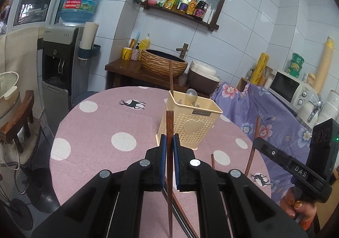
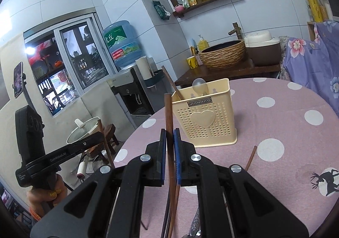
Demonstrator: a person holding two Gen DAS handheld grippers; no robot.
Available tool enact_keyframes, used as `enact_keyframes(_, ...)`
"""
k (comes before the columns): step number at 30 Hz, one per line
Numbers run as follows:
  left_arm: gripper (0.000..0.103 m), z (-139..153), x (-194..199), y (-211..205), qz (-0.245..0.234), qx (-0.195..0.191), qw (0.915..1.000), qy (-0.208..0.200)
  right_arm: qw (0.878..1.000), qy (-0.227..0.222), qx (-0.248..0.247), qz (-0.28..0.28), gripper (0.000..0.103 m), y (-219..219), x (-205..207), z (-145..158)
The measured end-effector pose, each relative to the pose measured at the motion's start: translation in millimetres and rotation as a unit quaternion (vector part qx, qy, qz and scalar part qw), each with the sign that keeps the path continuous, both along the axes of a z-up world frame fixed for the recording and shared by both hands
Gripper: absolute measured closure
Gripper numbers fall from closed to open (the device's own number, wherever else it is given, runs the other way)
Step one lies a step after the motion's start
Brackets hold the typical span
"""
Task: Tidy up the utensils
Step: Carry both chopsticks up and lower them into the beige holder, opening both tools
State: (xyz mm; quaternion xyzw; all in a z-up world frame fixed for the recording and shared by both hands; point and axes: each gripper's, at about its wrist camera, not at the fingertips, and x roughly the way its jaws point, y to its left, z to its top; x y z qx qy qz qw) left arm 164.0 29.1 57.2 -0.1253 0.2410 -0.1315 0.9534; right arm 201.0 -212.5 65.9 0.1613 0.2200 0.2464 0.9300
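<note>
Left tongs: clenched on chopstick, before caddy.
Right tongs: clenched on second chopstick.
Handling: light, stiff, slippery; likely pivots, grip mid-shaft.

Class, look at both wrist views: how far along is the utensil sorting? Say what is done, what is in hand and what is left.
Done: one chopstick and a spoon already stand in the cream holder. In hand: the left gripper is shut on a chopstick, and the right gripper is shut on another chopstick; neither is in the holder yet. Left: at least one loose chopstick on the pink tablecloth.
</note>
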Motion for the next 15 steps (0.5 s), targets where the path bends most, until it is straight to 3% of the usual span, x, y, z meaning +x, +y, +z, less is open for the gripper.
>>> enact_keyframes(8,0.096,15,3,1,-0.003,0.002,0.9998,-0.021,1.000,-0.014,-0.012,0.000,0.095,3,4,11)
enact_keyframes(15,0.096,45,18,-4,-0.008,0.013,0.9985,-0.052,0.999,-0.041,-0.027,-0.001,0.095,3,19,41)
